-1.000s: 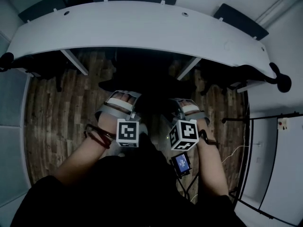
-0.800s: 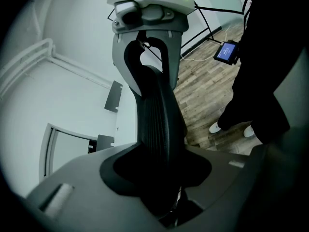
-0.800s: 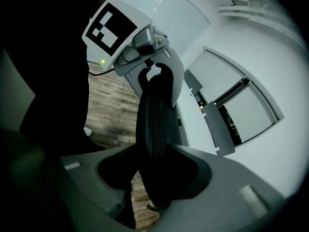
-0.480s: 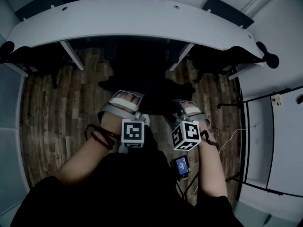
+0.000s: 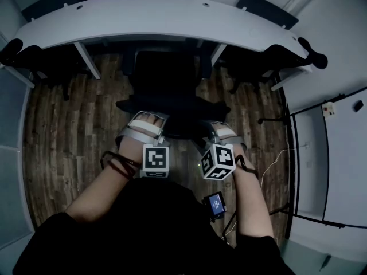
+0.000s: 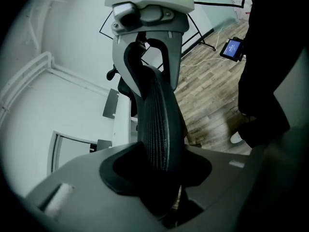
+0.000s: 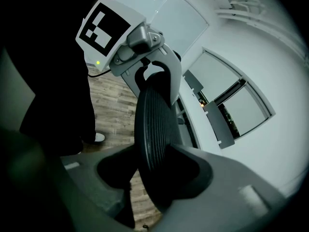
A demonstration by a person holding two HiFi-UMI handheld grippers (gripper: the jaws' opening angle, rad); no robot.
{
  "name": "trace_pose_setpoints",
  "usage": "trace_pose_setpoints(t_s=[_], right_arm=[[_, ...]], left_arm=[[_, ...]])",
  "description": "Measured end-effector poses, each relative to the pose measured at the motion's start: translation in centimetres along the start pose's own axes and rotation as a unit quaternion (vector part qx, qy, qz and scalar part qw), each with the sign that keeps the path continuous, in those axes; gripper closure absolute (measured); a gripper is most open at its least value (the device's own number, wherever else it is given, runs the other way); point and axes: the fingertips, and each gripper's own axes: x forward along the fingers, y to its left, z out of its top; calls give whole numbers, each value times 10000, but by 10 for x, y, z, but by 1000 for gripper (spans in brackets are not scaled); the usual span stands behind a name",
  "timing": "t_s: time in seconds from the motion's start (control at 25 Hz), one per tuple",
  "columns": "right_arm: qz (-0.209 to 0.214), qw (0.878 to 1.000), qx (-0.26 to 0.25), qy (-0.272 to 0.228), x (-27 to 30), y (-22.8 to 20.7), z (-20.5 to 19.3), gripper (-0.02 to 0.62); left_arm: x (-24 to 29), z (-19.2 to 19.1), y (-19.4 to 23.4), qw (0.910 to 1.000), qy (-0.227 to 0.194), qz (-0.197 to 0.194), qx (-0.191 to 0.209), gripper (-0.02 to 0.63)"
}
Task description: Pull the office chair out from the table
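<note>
Nearest: the person's two forearms, reaching forward from a dark lap, with a small lit screen device [image 5: 215,205] hanging by the right wrist. Next: left gripper [image 5: 149,120], jaws at a middling width and clamped across the top rim of the backrest [image 6: 157,124], which runs as a black ribbed mesh edge straight through the notch between them. Level with it on the right: right gripper [image 5: 221,129], jaws easing apart, the same rim between them and the pads seemingly in contact with it. Beyond the grippers: office chair [image 5: 166,79], black, standing on the wood-plank floor [image 5: 63,125] in the middle bay between the two slanted table legs, its far part under the near edge of the table [image 5: 160,17], its back towards the person. Handling, as judged: a fairly heavy item that should roll rather than lift. The mesh panel is soft and will give, while the rim around it is stiff, so the rim is the place to hold, one gripper to each side of centre. The ribbing should resist slipping, but an uneven pull may swivel the seat. Further off: a dark chair [image 5: 40,62] tucked in at the left and another [image 5: 264,59] at the right. Farthest: more dark chair backs beyond the white curved tabletop.
</note>
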Motion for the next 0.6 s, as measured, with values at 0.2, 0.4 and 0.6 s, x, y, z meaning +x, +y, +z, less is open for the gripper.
trace_pose_setpoints(t_s=[0.2, 0.4, 0.6], right_arm=[[-109, 9997, -163, -152, -26, 36, 1, 407], [-148, 9991, -289, -290, -55, 62, -10, 413], [-157, 9984, -393, -370, -74, 91, -17, 414]], left_arm=[[-29, 20, -28, 9998, 142, -43, -133, 428], [-47, 50, -41, 9992, 260, 248, -167, 430], [-65, 71, -65, 9990, 326, 234, -214, 430]])
